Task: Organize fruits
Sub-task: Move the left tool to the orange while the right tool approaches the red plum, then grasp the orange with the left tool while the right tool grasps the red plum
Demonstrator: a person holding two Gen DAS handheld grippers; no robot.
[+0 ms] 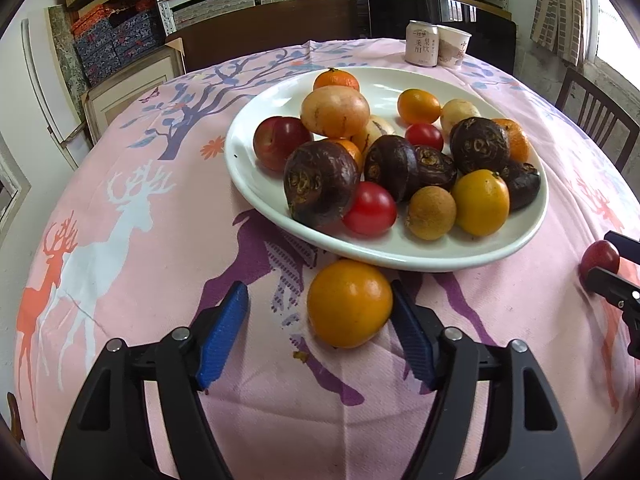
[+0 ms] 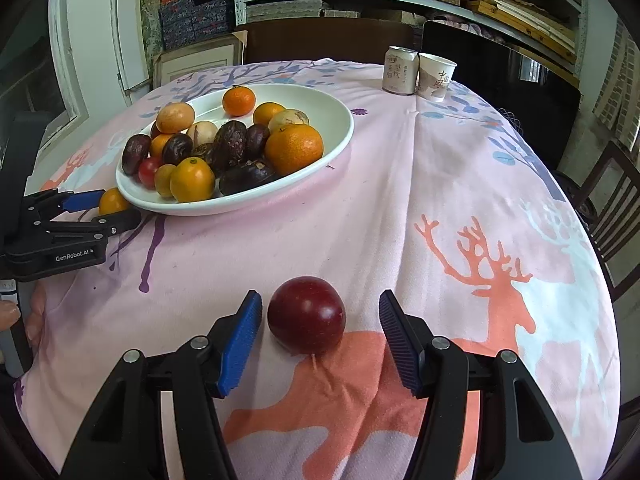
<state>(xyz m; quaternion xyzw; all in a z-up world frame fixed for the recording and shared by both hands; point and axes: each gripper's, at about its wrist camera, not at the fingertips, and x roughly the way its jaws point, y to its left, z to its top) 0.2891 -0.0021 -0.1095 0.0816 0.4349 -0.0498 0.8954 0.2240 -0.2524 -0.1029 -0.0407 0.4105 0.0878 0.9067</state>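
Glossy white ceramic-looking plate [image 1: 256, 184]. Matt woven cloth tablecloth [image 2: 400, 208], faint creases. Smooth shiny skin on red plum [image 2: 306, 314] and orange fruit [image 1: 349, 303]. Ribbed blue rubbery pads [image 2: 242, 340] on matt black plastic fingers, bright metal pins. Metal can [image 2: 400, 70], paper cup [image 2: 436, 76].

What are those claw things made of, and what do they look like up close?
Both the left gripper and the right gripper are matte black angular frames with triangular cutouts and silver pivot bolts. Their fingers carry ribbed blue pads. The left one's side is printed "GenRobot.AI". No cables show.
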